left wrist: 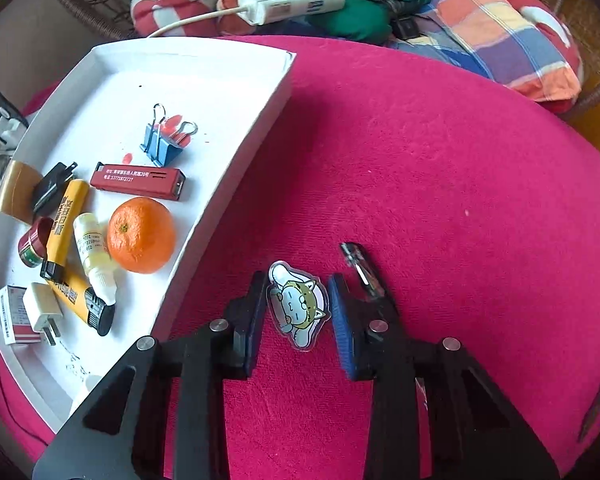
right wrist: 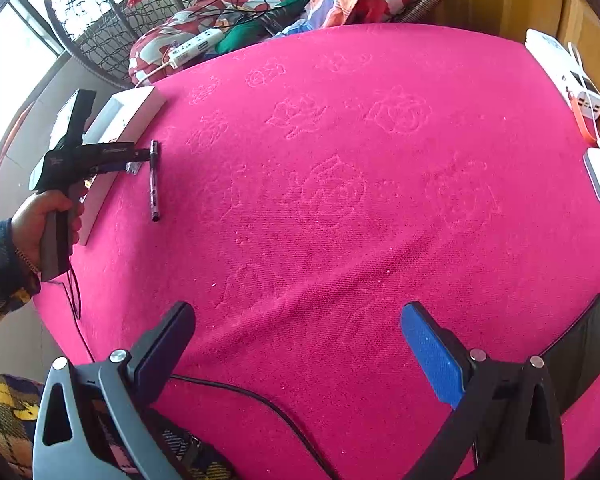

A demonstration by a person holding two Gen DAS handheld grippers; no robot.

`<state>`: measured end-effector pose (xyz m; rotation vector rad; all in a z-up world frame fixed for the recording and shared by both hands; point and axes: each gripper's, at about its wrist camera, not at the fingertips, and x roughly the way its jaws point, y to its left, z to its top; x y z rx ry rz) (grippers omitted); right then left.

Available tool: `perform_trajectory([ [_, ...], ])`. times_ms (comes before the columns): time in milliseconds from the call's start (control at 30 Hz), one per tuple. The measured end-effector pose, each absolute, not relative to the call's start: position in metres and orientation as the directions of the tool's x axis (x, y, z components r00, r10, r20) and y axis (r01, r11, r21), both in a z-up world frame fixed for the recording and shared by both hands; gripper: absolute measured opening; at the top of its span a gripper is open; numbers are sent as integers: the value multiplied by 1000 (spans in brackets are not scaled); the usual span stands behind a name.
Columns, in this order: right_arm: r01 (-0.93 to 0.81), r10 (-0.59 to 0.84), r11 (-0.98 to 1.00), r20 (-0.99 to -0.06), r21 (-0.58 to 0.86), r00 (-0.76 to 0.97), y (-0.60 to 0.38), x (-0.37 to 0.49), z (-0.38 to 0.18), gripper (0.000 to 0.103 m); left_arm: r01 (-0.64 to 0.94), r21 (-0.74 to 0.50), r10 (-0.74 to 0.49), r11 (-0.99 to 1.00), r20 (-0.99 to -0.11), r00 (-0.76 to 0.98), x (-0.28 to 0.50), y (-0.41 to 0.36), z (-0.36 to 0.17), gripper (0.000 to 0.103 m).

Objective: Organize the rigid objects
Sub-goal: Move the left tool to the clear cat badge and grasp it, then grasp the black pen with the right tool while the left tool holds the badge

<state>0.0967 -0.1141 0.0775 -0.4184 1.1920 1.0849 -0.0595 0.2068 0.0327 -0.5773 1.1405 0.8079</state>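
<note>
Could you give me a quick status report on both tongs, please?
Left tongs shut on cartoon cat charm. Right tongs open, empty. Pen beside charm; white tray left, unobstructed.

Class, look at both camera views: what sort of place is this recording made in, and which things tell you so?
Most likely a lived-in room at home: a table under a pink embossed cloth, a wicker chair heaped with patterned bedding and a power strip, and a white tray of household odds and ends.

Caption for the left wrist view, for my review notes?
Left gripper shut on a cartoon cat charm on the pink cloth, beside the white tray.
</note>
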Motion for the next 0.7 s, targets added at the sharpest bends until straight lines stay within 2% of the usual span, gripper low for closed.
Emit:
perform_trajectory([
  [133,-893,460,391,-888,223,-20,-88,86,86,103,-808,-77,221,585,-943,250,-71,204,38,30],
  [333,-952,425,305,-899,33,105,-7,58,90,103,-797,-187,191,575,-916,353,-111,187,77,30],
  [500,-967,448,199,-892,156,-52,60,36,76,103,-795,-235,205,559,-890,407,-153,178,113,30],
  [700,-985,432,137,-901,100,-31,121,-2,54,103,-805,-249,235,538,-873,427,-197,182,138,30],
])
